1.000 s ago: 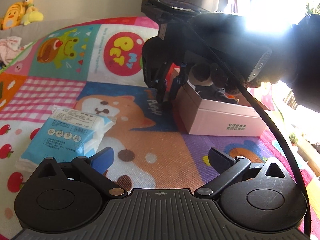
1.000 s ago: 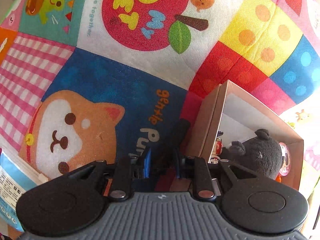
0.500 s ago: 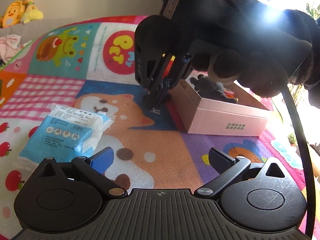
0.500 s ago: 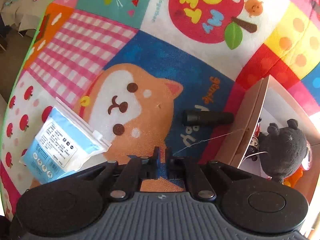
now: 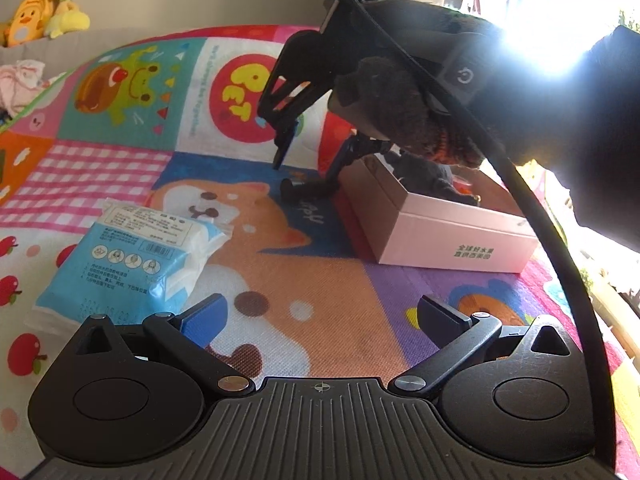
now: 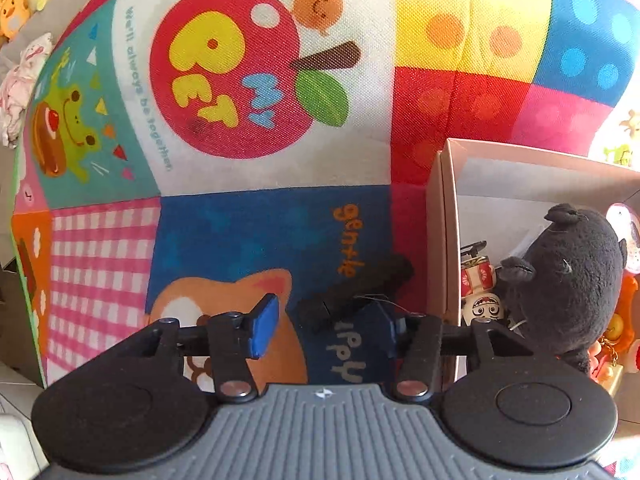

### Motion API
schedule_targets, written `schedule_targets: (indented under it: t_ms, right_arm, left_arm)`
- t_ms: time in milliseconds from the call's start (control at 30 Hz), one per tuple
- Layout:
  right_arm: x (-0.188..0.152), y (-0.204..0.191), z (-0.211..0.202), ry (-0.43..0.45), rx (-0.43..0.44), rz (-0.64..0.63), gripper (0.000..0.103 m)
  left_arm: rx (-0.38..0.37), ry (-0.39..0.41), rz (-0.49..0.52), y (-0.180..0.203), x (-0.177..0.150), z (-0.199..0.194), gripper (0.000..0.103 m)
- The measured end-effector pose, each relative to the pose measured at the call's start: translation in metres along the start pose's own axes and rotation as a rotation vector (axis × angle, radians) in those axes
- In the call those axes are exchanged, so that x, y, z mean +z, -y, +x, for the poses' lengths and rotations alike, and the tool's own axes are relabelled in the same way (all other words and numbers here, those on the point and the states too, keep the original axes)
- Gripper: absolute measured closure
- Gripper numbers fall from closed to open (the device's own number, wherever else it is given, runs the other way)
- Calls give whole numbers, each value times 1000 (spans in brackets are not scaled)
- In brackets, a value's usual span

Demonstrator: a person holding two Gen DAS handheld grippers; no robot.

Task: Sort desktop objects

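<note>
The right claw [image 6: 324, 326] is opening over the black cylinder [image 6: 356, 290], which lies on the play mat [image 5: 320, 308] just beside the pink box [image 5: 452, 236], nothing pinched yet. Probably best to straddle the cylinder across its width and drop lower before squeezing, since it looks round enough to roll. The left claw [image 5: 320, 316] hangs open and empty. Only the left view shows the blue tissue pack [image 5: 132, 256]; only the right view shows the grey plush [image 6: 568, 280] inside the box properly.
</note>
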State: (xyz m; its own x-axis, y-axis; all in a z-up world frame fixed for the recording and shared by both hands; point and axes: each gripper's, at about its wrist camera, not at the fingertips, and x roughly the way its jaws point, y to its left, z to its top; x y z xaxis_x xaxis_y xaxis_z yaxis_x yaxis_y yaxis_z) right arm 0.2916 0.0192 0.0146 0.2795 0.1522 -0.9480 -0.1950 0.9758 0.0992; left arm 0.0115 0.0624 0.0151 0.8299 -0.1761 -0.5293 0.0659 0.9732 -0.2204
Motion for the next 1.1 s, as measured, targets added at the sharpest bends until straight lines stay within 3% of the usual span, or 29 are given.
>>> schedule_targets:
  t_ms: [100, 300, 333, 367, 433, 467, 533, 600, 633, 800, 933, 1000, 1100]
  right_arm:
    - [1, -16, 9, 30, -75, -59, 50]
    - [-6, -26, 12, 33, -110, -166, 52]
    - [-11, -25, 11, 9, -90, -193, 64]
    - [-18, -23, 13, -63, -26, -215, 84]
    - [-28, -17, 9, -172, 111, -219, 90]
    - [-31, -16, -2, -157, 155, -244, 90]
    - [-31, -18, -33, 6, 145, -333, 89]
    - [-27, -21, -48, 148, 63, -416, 67]
    - [-24, -22, -47, 175, 39, -446, 50]
    - [-19, -22, -21, 145, 59, -471, 48]
    - [-14, -31, 6, 162, 17, -467, 50]
    - [-11, -31, 20, 123, 13, -451, 54]
    - [-19, -22, 20, 54, 75, -427, 54]
  left_arm:
    - [-1, -1, -2, 0, 0, 0, 0]
    - [-5, 2, 4, 1, 0, -1, 0]
    - [-5, 3, 4, 1, 0, -2, 0]
    - [-7, 4, 4, 1, 0, -2, 0]
    - [-8, 6, 5, 1, 0, -3, 0]
    - [-9, 6, 5, 1, 0, -3, 0]
    - [-14, 6, 8, 2, 0, -4, 0]
    - [-15, 2, 11, 3, 0, -3, 0]
    - [-14, 1, 13, 3, 0, -3, 0]
    - [-16, 5, 12, 2, -1, -3, 0]
    - [-20, 1, 3, 0, -1, -3, 0]
    - [-22, -4, -13, -2, 0, -2, 0]
    - [-30, -2, -20, -4, 0, -3, 0]
